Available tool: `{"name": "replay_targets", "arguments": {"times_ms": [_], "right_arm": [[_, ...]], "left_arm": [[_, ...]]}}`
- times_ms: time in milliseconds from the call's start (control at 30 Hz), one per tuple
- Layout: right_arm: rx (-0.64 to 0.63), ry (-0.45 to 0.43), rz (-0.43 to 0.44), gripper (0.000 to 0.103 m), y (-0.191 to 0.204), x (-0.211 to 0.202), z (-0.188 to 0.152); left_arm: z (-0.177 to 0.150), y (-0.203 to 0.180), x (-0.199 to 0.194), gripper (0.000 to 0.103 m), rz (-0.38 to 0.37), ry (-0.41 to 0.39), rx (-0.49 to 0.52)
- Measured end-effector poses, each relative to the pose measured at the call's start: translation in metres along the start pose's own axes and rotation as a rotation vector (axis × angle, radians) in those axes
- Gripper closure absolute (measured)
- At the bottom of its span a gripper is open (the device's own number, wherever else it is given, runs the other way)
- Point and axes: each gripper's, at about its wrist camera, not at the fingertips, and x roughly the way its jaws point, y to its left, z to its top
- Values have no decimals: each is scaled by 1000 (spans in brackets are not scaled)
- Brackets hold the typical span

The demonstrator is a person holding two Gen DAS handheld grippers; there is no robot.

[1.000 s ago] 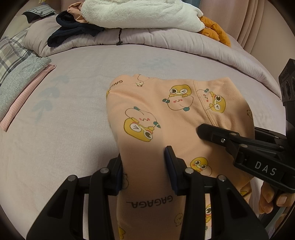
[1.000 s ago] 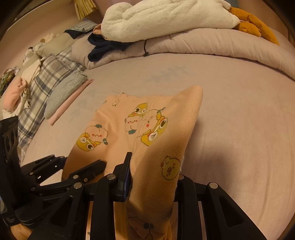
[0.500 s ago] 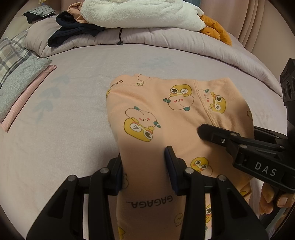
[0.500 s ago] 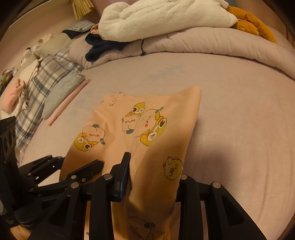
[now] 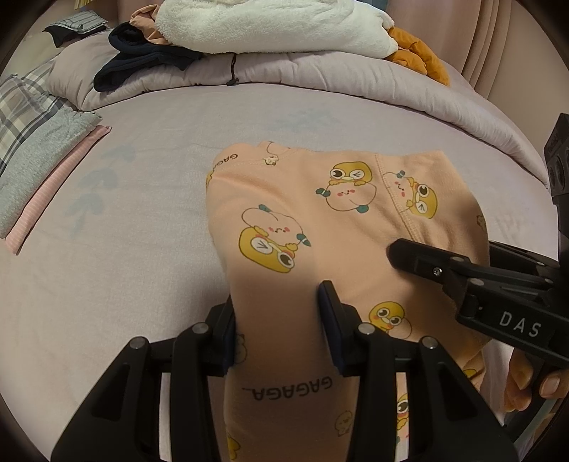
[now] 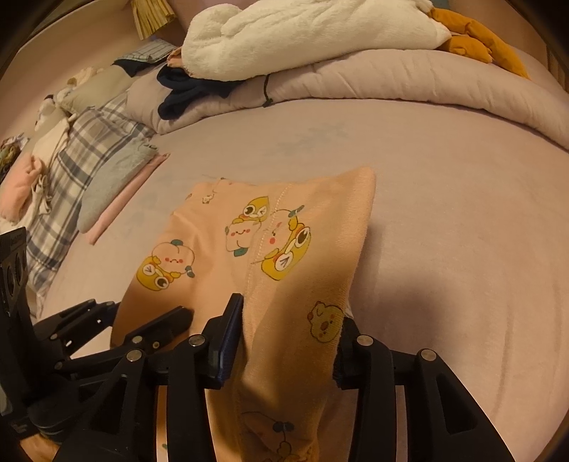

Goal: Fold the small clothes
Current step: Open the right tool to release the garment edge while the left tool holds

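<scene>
A peach garment (image 5: 302,213) printed with yellow cartoon figures lies partly folded on the mauve bed sheet (image 5: 124,266); its near end is lifted off the bed. My left gripper (image 5: 279,312) is shut on the near left part, and the cloth fills the gap between its fingers. One finger (image 5: 419,259) of the right gripper rests on the cloth at the right. In the right wrist view the garment (image 6: 249,231) rises into my right gripper (image 6: 290,327). Its jaws are opening, while the cloth still touches both pads. The left gripper's fingers (image 6: 160,325) show at the lower left.
A rolled duvet (image 5: 355,81) crosses the far side, carrying a white fluffy blanket (image 5: 266,28), a navy garment (image 5: 142,57) and an orange cloth (image 5: 416,57). Folded grey and pink pieces (image 5: 42,167) lie at the left by plaid fabric (image 6: 89,149). A hand (image 5: 526,383) holds the right gripper.
The right gripper's jaws stand slightly wider around the cloth. The garment and both hands have kept their places.
</scene>
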Motion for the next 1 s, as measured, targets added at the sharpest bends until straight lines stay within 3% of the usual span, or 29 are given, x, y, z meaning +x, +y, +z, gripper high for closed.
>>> {"name": "replay_targets", "arguments": {"times_ms": [1000], "right_arm": [[3, 6, -3, 61, -3, -1, 1]], "left_arm": [[-2, 1, -2, 58, 9, 7, 3]]}}
